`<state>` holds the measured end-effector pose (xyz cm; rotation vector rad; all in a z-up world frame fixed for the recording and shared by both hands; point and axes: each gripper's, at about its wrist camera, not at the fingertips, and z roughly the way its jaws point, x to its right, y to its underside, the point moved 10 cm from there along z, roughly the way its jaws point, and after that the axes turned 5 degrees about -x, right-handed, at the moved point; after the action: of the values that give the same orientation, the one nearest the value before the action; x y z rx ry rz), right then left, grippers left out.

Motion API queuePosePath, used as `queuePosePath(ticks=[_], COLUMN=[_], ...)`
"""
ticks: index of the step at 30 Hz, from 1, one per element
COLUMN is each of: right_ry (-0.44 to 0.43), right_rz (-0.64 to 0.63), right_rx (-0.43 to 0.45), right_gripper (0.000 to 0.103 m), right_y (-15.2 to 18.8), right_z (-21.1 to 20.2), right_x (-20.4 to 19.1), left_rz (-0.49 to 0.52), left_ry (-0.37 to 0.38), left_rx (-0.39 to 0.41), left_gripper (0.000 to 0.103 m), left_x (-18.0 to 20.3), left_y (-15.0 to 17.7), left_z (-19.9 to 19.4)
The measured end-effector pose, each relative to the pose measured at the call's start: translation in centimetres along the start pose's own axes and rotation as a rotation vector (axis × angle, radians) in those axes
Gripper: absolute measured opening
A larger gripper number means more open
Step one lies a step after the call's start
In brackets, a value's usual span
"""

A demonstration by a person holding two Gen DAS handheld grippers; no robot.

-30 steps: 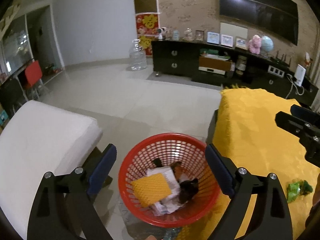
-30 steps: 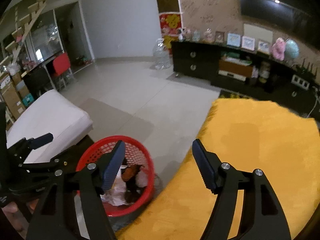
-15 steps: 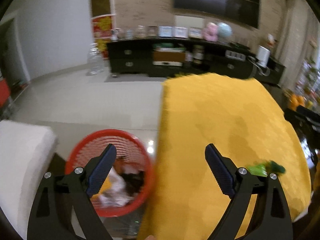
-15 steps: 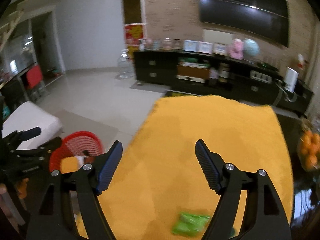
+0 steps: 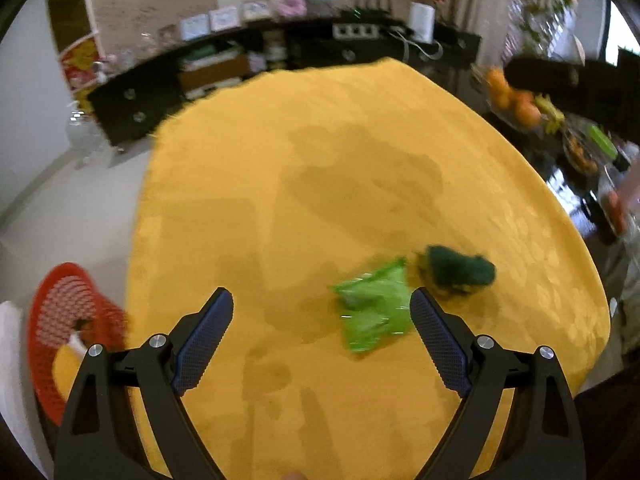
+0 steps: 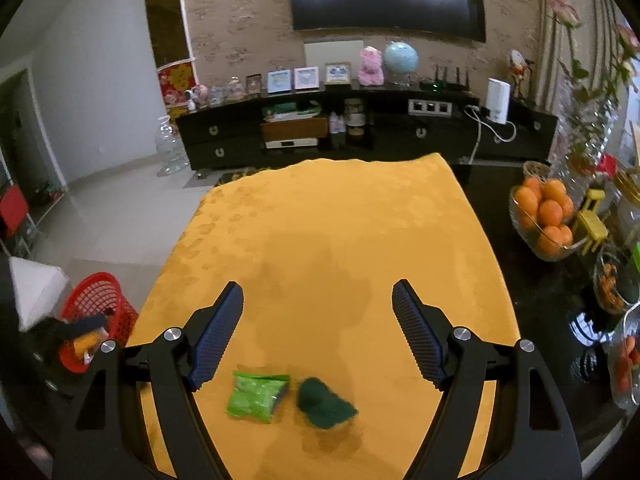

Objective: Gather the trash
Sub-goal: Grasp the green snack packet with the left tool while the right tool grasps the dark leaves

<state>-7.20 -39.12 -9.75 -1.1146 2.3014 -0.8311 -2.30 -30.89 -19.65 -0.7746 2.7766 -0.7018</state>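
Yellow cloth covers the surface (image 6: 328, 216), where a light green wrapper (image 6: 256, 396) and a dark green, possibly crumpled piece (image 6: 324, 402) lie just beside each other. Both the left tool (image 5: 320, 320) and right tool (image 6: 318, 320) hover with jaws apart, holding nothing. A red basket (image 6: 96, 300) stands on the floor at left.

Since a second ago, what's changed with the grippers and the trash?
Both views have swung from the red basket to the yellow tablecloth. The left hand-held gripper and right hand-held gripper, open and empty, now face the light green wrapper and dark green scrap. Nothing was grasped or released; those two pieces stayed put.
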Motion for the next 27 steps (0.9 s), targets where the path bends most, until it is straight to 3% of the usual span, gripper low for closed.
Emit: queuePosePath(ticks=[10, 14, 18, 19, 27], right_ry=[0.009, 0.009, -0.009, -0.013, -0.036], right_rz=[0.071, 0.082, 0.082, 0.078, 0.031], right_rx=[-0.037, -0.06, -0.083, -0.091, -0.16], right_gripper=[0.074, 0.074, 0.074, 0.074, 0.074], right_y=[1.4, 2.1, 2.8, 3.1, 5.3], right_z=[0.2, 0.8, 1.5, 1.7, 4.0], right_x=[4.3, 4.9, 4.4, 4.2, 2.4], left_rz=[0.006, 0.01, 0.017, 0.019, -0.084], left_ry=[0.023, 0.038, 0.039, 0.04, 0.006], left_rx=[-0.067, -0.093, -0.074, -0.073, 0.024], left_gripper=[0.084, 0.054, 0.05, 0.044, 0.044], left_x=[2.0, 2.1, 2.1, 1.9, -3.2], left_y=[0.3, 0.7, 0.6, 0.6, -1.1], left_z=[4.6, 5.2, 5.2, 5.0, 0.9])
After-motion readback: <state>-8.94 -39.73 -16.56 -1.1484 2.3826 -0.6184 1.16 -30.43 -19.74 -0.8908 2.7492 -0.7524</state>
